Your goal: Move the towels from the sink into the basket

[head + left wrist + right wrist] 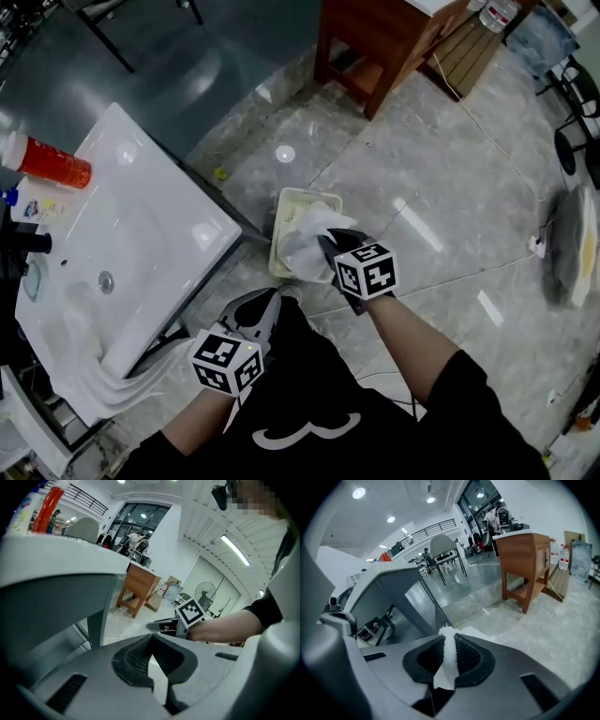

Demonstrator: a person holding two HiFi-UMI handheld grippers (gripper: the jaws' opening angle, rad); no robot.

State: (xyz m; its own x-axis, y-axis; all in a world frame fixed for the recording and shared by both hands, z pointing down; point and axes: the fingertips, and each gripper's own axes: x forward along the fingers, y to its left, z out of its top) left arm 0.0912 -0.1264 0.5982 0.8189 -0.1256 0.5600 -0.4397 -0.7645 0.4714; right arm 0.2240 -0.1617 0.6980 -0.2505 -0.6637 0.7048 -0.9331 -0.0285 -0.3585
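A white towel [309, 234] hangs bunched over the pale basket [281, 202] on the floor, and my right gripper [328, 246] is shut on it. In the right gripper view a strip of that towel [449, 656] is pinched between the jaws of the right gripper [450, 641]. Another white towel [89, 370] drapes over the near edge of the white sink [141, 216]. My left gripper [278, 292] hovers low between sink and basket. In its own view the left gripper [151, 637] has its tips touching and holds nothing, and the right gripper [157, 626] shows beyond it.
A red bottle [52, 161] and a black tap [28, 242] sit at the sink's far side. A wooden cabinet [384, 42] stands beyond the basket on the tiled floor. The sink's grey frame [96, 620] rises close to my left gripper.
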